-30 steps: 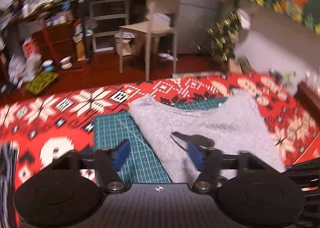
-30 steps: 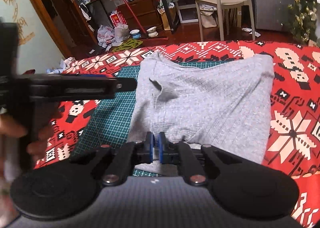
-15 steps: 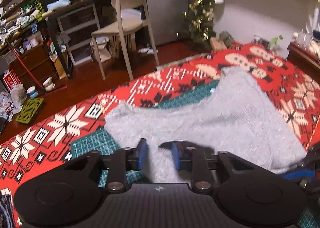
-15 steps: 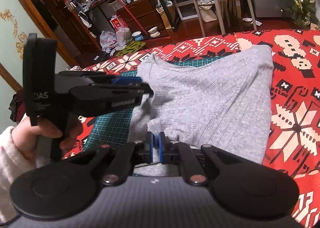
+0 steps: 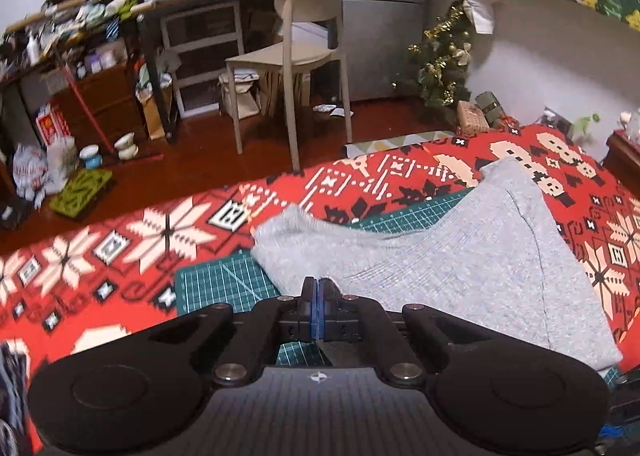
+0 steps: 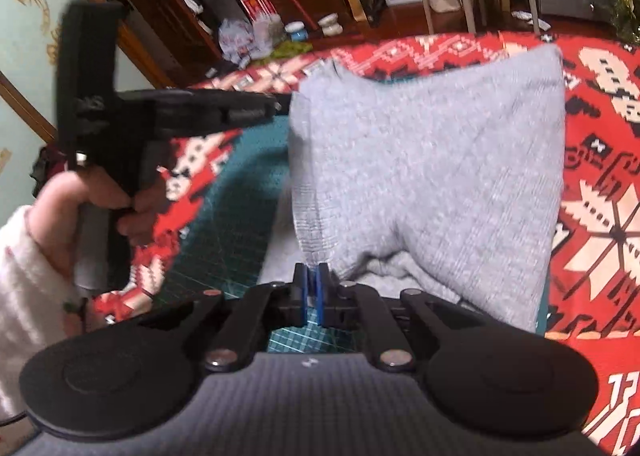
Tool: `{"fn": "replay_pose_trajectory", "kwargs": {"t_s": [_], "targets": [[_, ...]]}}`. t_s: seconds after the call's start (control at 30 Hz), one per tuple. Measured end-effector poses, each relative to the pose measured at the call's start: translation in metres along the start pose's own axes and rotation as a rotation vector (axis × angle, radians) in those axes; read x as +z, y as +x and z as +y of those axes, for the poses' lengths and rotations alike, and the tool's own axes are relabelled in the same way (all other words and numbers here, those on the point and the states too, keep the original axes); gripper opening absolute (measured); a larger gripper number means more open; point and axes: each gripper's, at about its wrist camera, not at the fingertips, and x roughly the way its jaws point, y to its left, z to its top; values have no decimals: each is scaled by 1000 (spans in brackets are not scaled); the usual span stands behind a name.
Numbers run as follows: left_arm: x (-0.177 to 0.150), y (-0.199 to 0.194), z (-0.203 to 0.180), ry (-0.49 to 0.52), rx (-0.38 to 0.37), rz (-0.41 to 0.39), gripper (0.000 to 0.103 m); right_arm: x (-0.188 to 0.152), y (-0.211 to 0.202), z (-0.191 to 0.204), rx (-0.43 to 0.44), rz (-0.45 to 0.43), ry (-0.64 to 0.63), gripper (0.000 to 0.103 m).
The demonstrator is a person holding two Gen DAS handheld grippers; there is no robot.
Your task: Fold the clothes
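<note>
1. Your left gripper [image 5: 319, 298] is clenched on the near edge of the grey sweater [image 5: 460, 256], low in the middle of the left view. The right view shows it from the side, at centre left, pinching the cloth's left edge.
2. Your right gripper [image 6: 312, 288] is likewise clamped on a bunched corner of the sweater, at lower centre of its view.
3. The sweater sits mid-frame, its near side lifted between the two tools, its far side resting on the green cutting mat [image 5: 224, 288] and the red patterned blanket [image 5: 120, 256].
4. Expect soft, light, stretchy knit. It will likely sag between your grips and crease where it bunches, so hold it at corners or along the hem, with the edge taut.
5. Count: one sweater, one mat, one blanket, two grippers, one hand [image 6: 84, 195] visible, at left of the right view.
</note>
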Motion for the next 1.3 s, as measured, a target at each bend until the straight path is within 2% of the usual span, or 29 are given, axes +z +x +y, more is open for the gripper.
{"fn": "replay_pose_trajectory", "kwargs": {"t_s": [0.1, 0.13, 0.23, 0.27, 0.33, 0.4, 0.47, 0.53, 0.7, 0.77, 0.83, 0.9, 0.97, 1.07, 1.1, 1.13, 1.17, 1.23, 1.3], "targets": [[-6, 5, 0, -16, 9, 12, 4, 2, 4, -2, 5, 12, 5, 6], [-8, 6, 0, -22, 13, 14, 5, 2, 4, -3, 10, 14, 7, 11], [-9, 2, 5, -50, 12, 19, 11, 6, -4, -1, 37, 10, 4, 11], [-9, 1, 6, -60, 11, 20, 15, 8, -8, -1, 43, 0, 6, 11], [-10, -2, 9, -78, 10, 23, 22, 12, -20, -3, 49, -27, 15, 20], [-13, -9, 12, -91, 11, 32, 29, 17, -33, -7, 51, -60, 28, 23], [-18, -20, 15, -126, 2, 45, 32, 20, -47, -12, 47, -96, 33, 26], [-29, -33, 23, -233, -54, 64, 32, 24, -65, -22, 30, -137, 44, 34], [-61, -59, 36, -505, -204, 121, 32, 23, -89, -81, -48, -189, 268, 36], [-76, -61, 34, -586, -248, 147, 32, 14, -84, -104, -73, -164, 363, 38], [-86, -60, 27, -624, -239, 164, 31, 3, -75, -117, -91, -146, 443, 38], [-90, -59, 21, -631, -253, 164, 29, -1, -65, -123, -66, -151, 487, 38], [-89, -58, 16, -627, -274, 168, 29, -3, -62, -123, -39, -154, 503, 37], [-86, -54, 9, -614, -281, 189, 27, -7, -49, -115, -70, -122, 486, 36], [-85, -53, 7, -609, -273, 195, 23, -8, -44, -114, -86, -110, 481, 32], [-83, -51, 4, -604, -259, 207, 17, -9, -39, -112, -101, -100, 475, 20], [-82, -49, 2, -596, -244, 216, 5, -11, -37, -111, -107, -98, 479, 15], [-80, -50, -4, -572, -207, 214, 5, -13, -37, -109, -116, -100, 482, 10], [-78, -55, -9, -545, -165, 212, 4, -15, -38, -108, -116, -101, 492, 9]]}}
